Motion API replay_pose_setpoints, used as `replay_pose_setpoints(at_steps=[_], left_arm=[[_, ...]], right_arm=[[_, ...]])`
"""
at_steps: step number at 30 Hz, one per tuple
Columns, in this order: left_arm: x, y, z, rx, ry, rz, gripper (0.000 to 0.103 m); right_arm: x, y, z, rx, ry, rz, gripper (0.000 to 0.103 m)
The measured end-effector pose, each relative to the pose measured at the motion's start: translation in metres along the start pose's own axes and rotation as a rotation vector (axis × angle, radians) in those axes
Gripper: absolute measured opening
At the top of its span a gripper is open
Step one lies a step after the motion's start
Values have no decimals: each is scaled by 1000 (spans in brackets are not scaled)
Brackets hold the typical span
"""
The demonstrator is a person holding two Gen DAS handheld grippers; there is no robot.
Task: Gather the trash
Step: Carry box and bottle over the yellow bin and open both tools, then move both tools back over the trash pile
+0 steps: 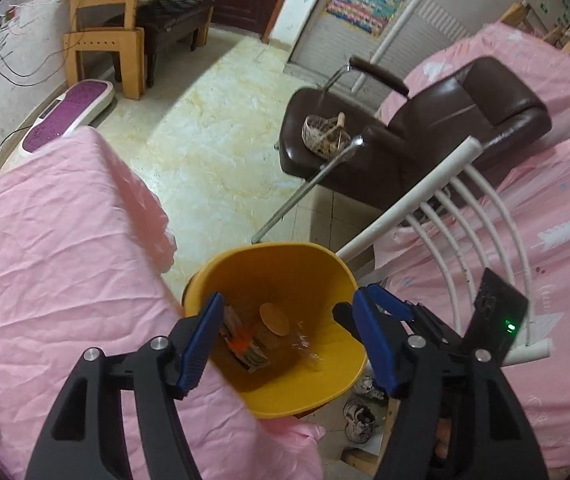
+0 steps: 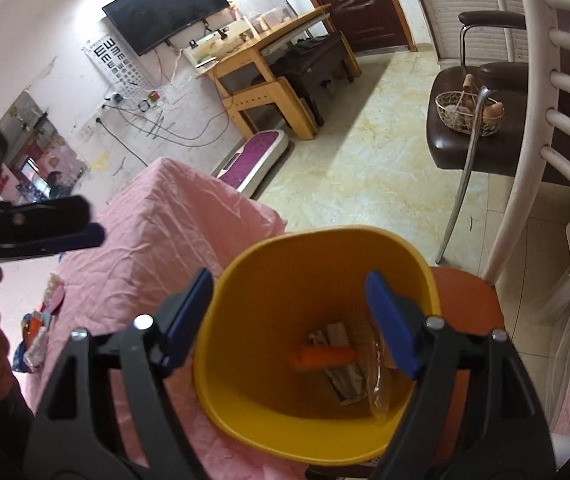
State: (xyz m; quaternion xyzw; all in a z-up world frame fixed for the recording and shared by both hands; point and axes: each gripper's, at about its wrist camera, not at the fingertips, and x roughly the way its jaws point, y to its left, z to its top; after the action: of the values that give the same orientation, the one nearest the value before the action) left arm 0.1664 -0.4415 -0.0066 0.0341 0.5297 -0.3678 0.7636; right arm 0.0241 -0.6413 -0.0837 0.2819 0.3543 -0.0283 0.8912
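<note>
A yellow bin [image 1: 285, 272] stands between the two pink beds. In it lie printed wrappers [image 1: 245, 348], a round tan disc [image 1: 274, 319] and crumpled clear plastic [image 1: 305, 346]. My left gripper [image 1: 289, 340] hangs open over the bin's mouth with nothing between its blue pads. In the right wrist view my right gripper [image 2: 291, 320] is open over the same bin [image 2: 305, 272], above an orange piece [image 2: 321, 356] and wrappers [image 2: 345, 380]. More wrappers [image 2: 35, 336] lie on the pink sheet [image 2: 157, 240] at the left, below my left gripper [image 2: 95, 222].
The bin rests on an orange stool [image 2: 465, 300] beside a white bed rail [image 2: 525, 160]. A brown chair [image 1: 425, 136] holds a wire basket [image 2: 465, 116]. Shoes [image 1: 361, 416] lie on the floor below. A wooden desk [image 2: 269, 64] and a purple-white board [image 2: 253, 160] stand farther off.
</note>
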Motion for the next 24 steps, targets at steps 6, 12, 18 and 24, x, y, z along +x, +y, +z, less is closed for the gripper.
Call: replay_pose_setpoints(at_steps=[6, 12, 18, 24], left_arm=[[-79, 48, -25, -55, -139, 85, 64], [-167, 113, -64, -149, -286, 248, 71], [-239, 183, -108, -269, -371, 395, 74], [-289, 240, -151, -383, -414, 483, 76]], right_arm=[[-1, 45, 5, -84, 1, 41, 76], [2, 114, 5, -199, 12, 104, 87], [8, 179, 1, -303, 34, 169, 90], [17, 244, -9, -402, 62, 223, 90]])
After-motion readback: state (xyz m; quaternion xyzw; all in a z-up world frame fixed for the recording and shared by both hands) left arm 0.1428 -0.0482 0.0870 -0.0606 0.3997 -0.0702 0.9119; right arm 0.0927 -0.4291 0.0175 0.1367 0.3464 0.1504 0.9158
